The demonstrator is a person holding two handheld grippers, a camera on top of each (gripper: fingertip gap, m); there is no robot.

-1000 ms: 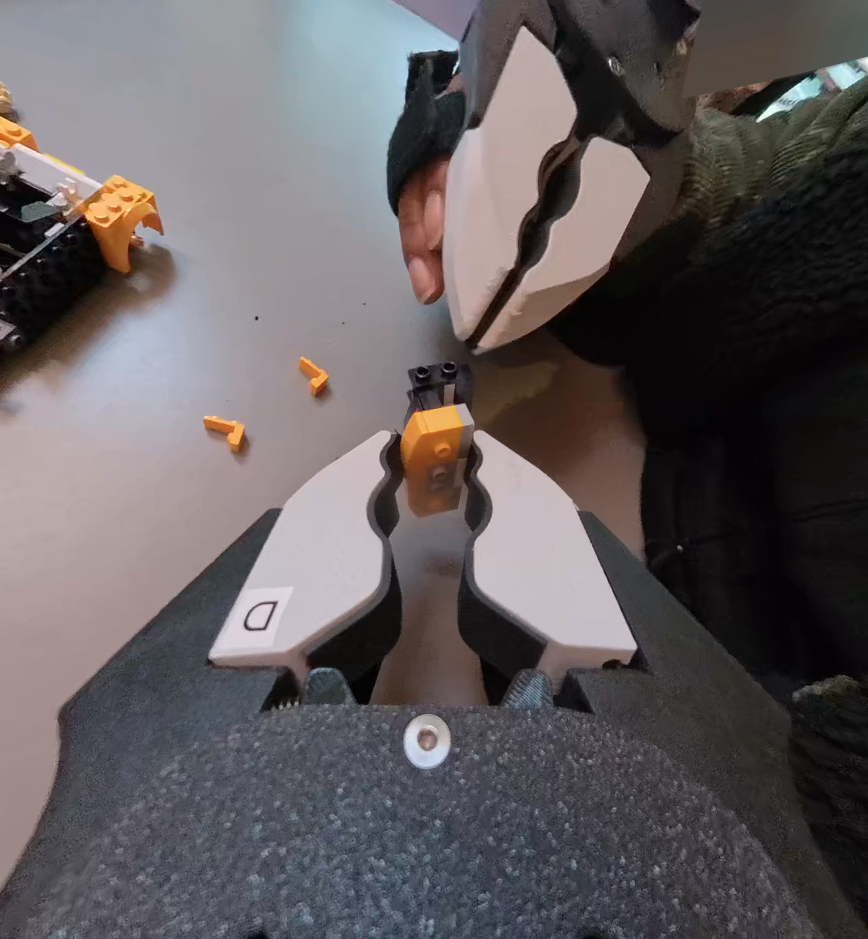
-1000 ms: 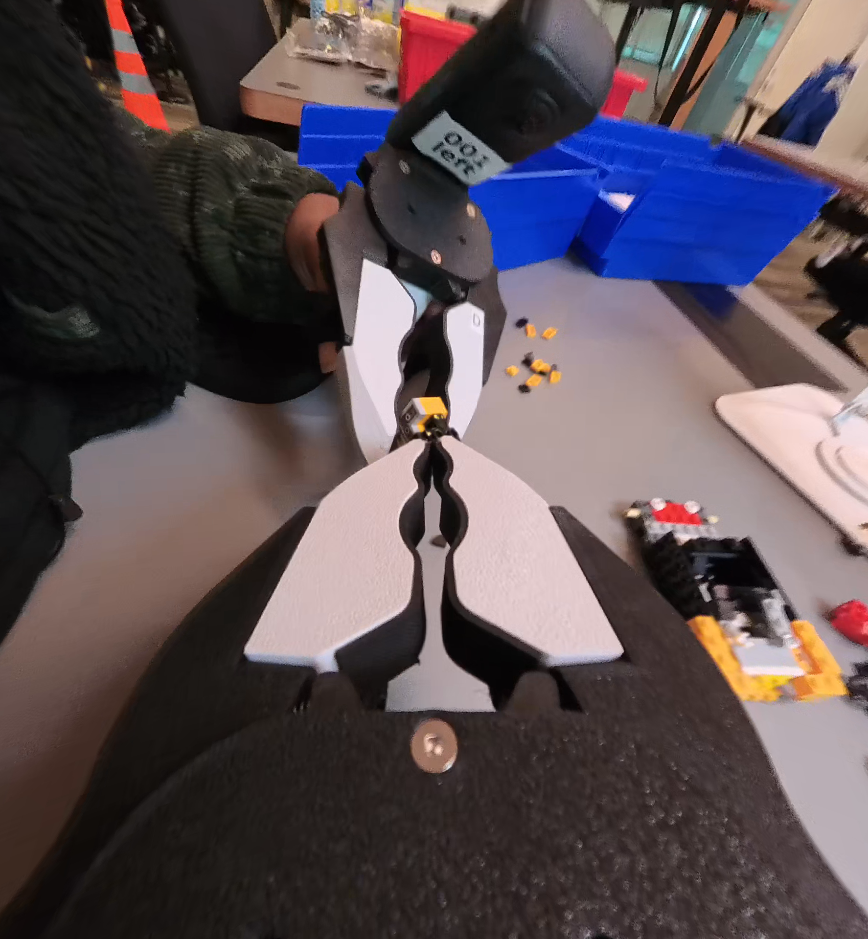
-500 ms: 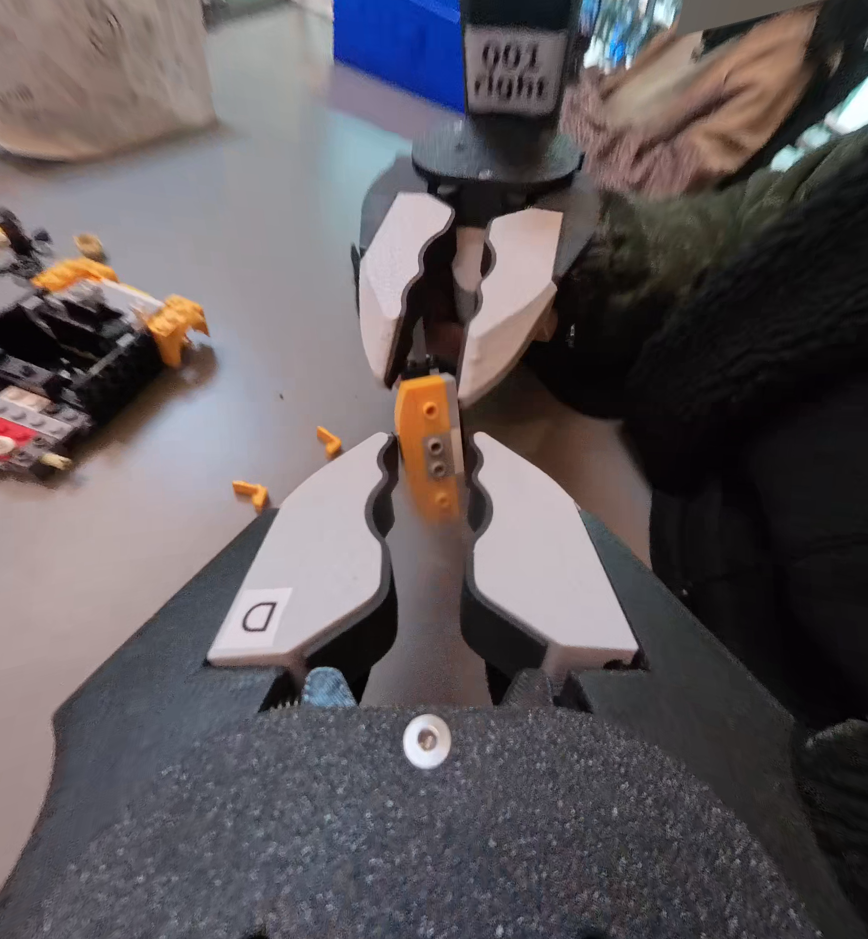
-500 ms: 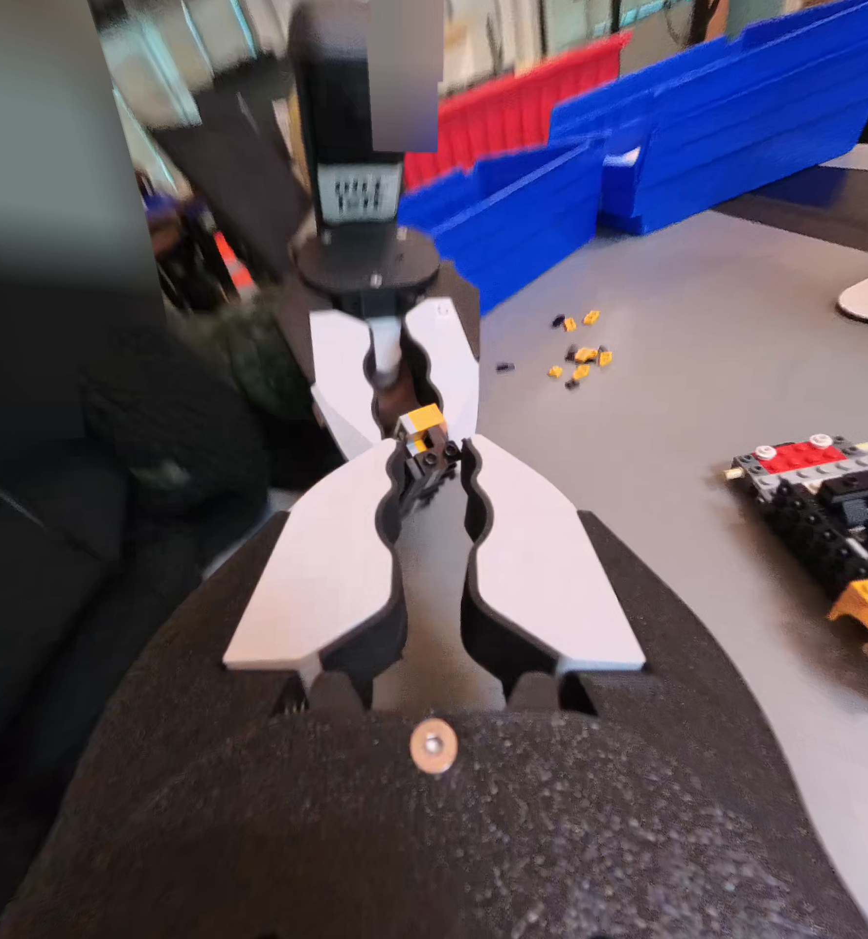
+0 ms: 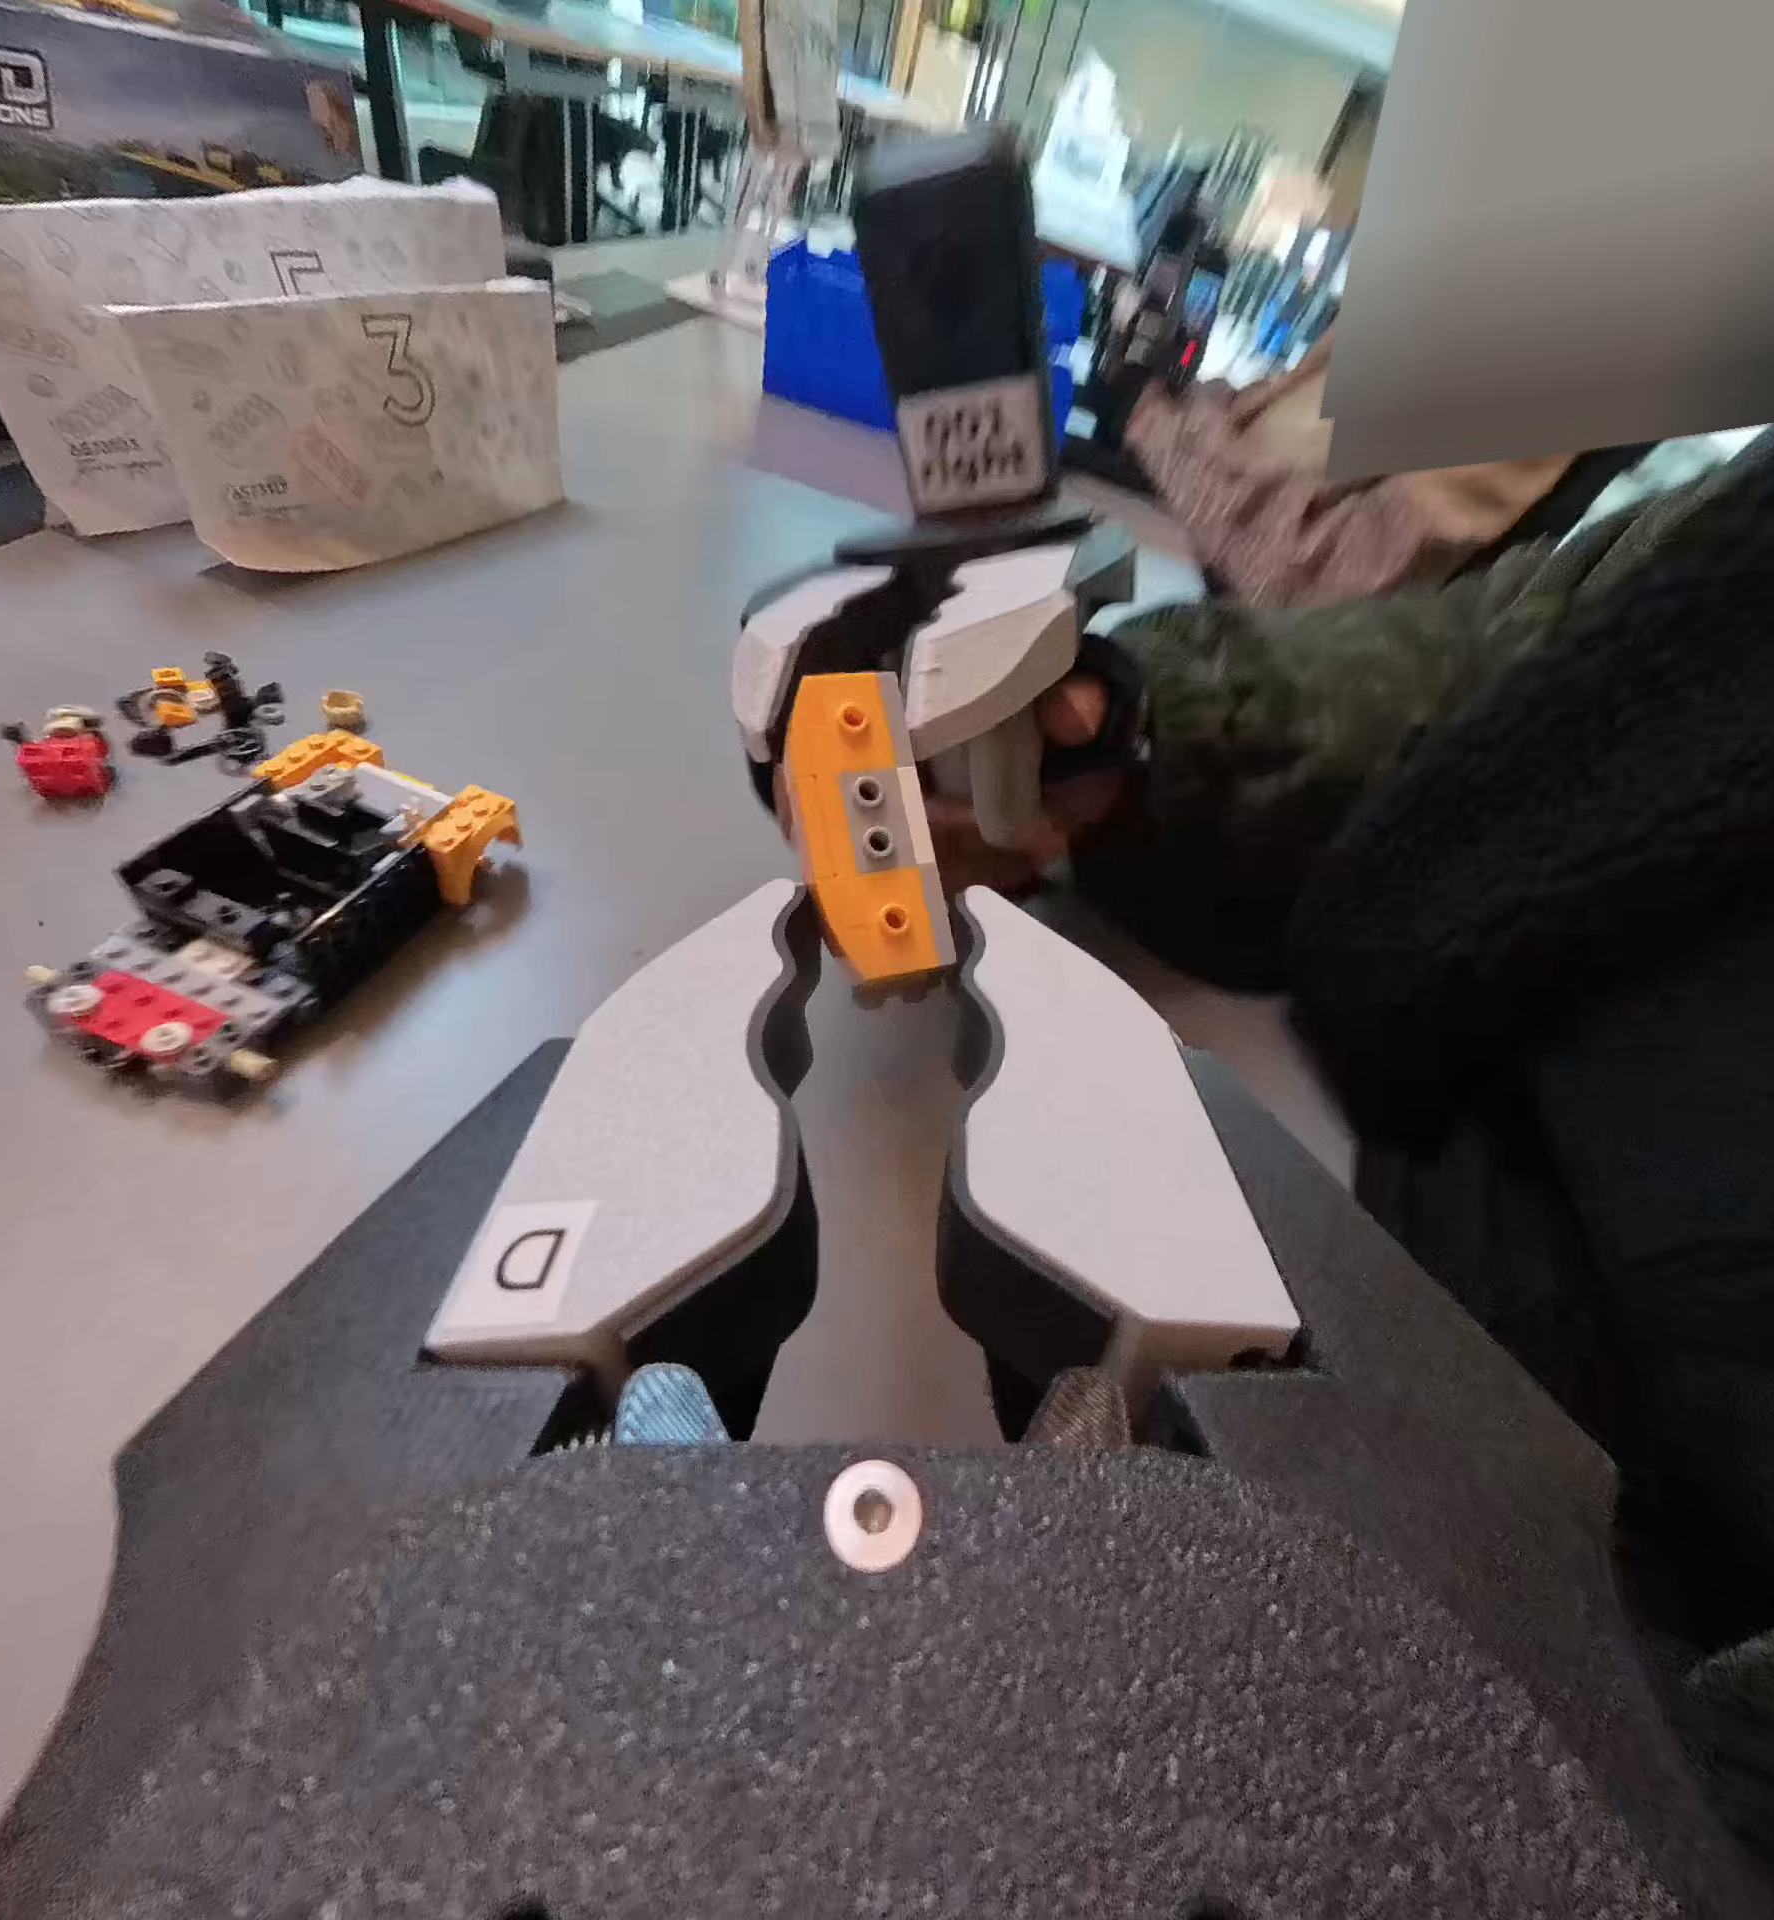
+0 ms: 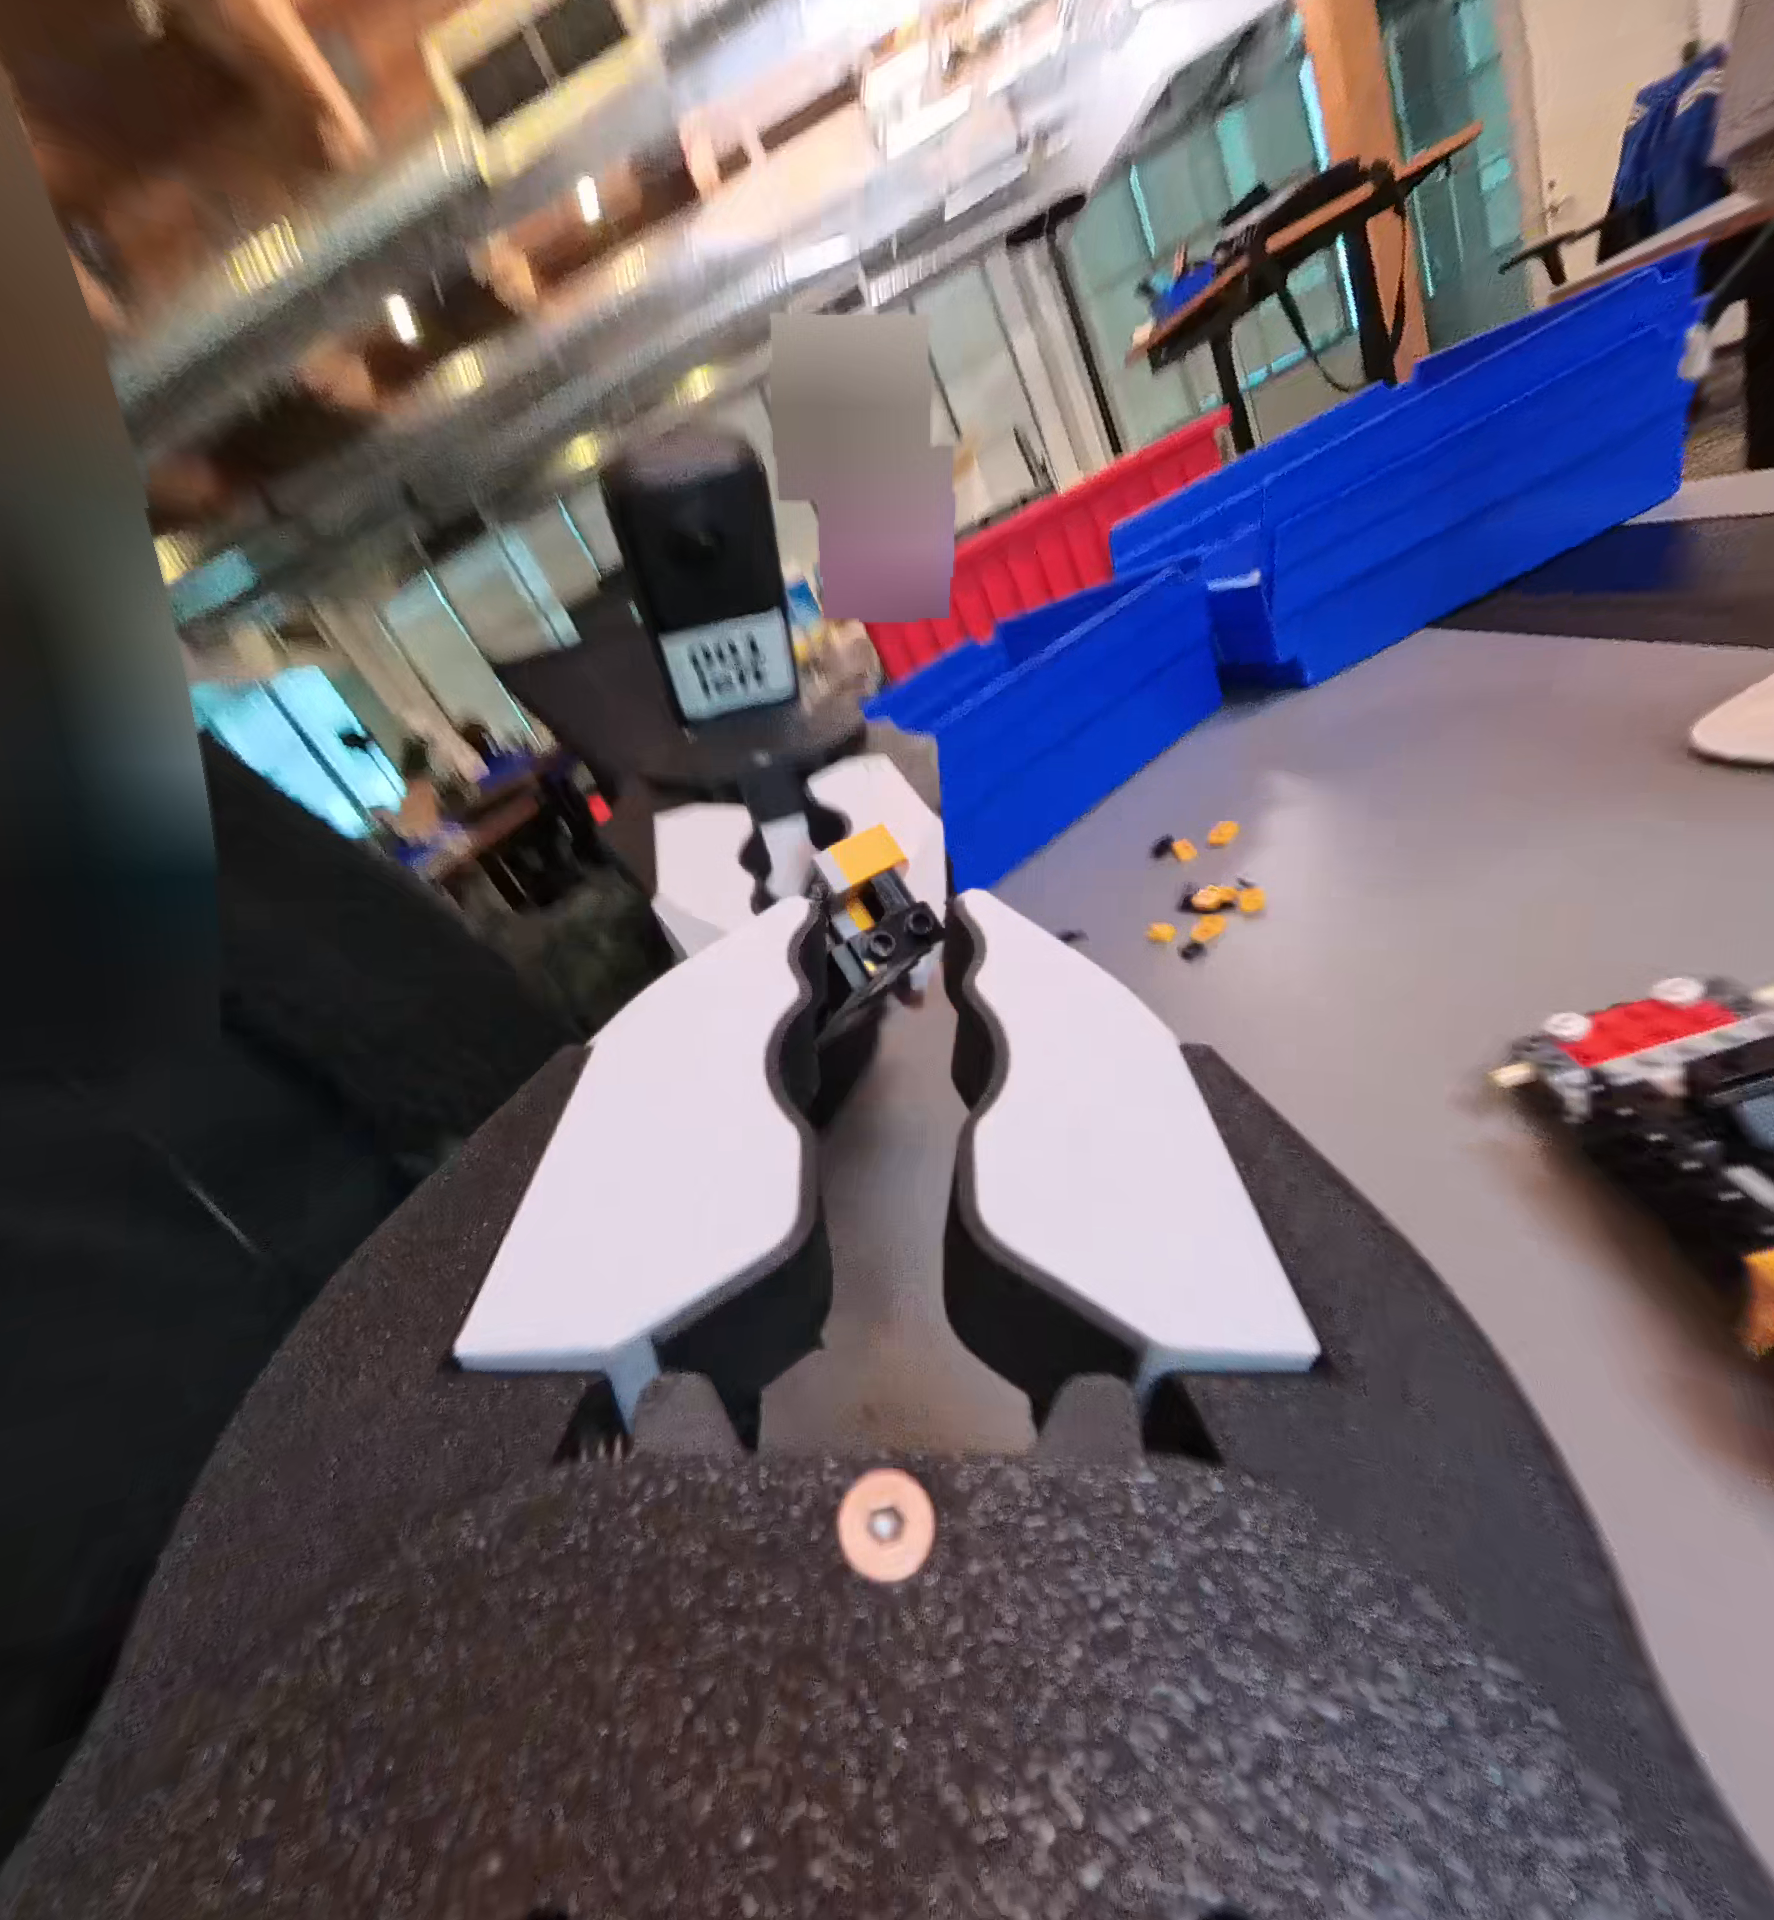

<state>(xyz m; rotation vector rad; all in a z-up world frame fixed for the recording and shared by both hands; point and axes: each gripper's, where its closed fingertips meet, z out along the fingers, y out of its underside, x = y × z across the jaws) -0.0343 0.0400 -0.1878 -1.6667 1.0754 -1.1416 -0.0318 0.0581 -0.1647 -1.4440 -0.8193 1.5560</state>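
Since the earlier frames, both grippers have been raised off the bench [image 5: 602, 582] and the brick assembly [image 5: 867, 826] has been turned upright between them; the right gripper [image 6: 878, 935], then closed, is now parted around the assembly's black end.

The assembly — orange, grey and black bricks — is held in the air. The left gripper [image 5: 878, 935] is clamped on its lower end. The right jaws stand on either side of the black end; firm contact cannot be confirmed.

The assembly is judged light, rigid and smooth, with press-fit joints that may separate under twisting. Flat side faces are the recommended hold.

The left wrist view shows the studded orange face, the half-built car [image 5: 259, 914] and paper bags [image 5: 343, 436]. The right wrist view alone shows the black end, loose bricks [image 6: 1205, 899] and blue bins [image 6: 1434, 520].
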